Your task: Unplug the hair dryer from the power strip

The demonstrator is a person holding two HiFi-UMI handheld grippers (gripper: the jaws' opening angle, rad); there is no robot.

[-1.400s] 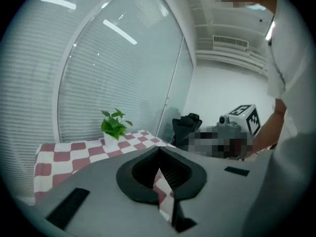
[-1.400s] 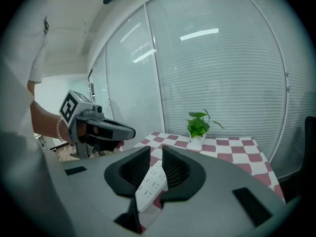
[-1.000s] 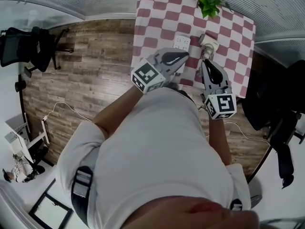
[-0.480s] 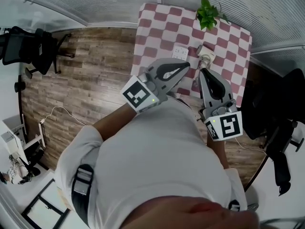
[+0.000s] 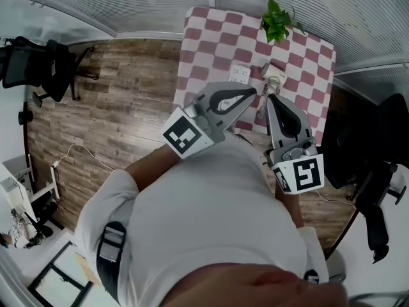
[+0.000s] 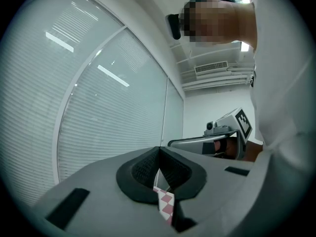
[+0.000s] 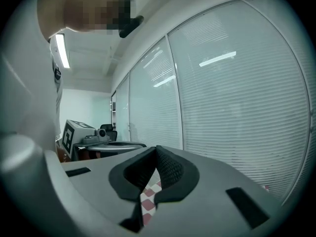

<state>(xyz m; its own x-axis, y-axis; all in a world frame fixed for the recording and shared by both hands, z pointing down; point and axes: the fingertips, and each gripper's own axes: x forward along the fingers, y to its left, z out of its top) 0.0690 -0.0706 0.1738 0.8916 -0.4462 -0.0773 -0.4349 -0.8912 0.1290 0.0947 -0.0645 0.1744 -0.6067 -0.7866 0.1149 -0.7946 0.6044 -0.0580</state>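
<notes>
On the red-and-white checked table point(image 5: 211, 37) lies a white power strip point(image 5: 240, 74), and to its right a pale hair dryer point(image 5: 275, 77). Whether a plug sits in the strip I cannot tell. Both grippers hang high above the table's near edge and point level. The left gripper point(image 5: 252, 93) point(image 6: 159, 154) is shut with nothing between its pads. The right gripper point(image 5: 271, 98) point(image 7: 157, 154) has just closed its jaws and is shut on nothing. Each gripper view shows window blinds and the other gripper beside it.
A green potted plant point(image 5: 276, 19) stands at the table's far edge. Black office chairs stand on the wood floor at left point(image 5: 38, 66) and right point(image 5: 377, 146). A thin cable point(image 5: 83, 149) lies on the floor at left. Blinds line the far wall.
Both grippers have risen from just over the power strip and hair dryer toward the head camera, and look larger. The table looks smaller and farther away.
</notes>
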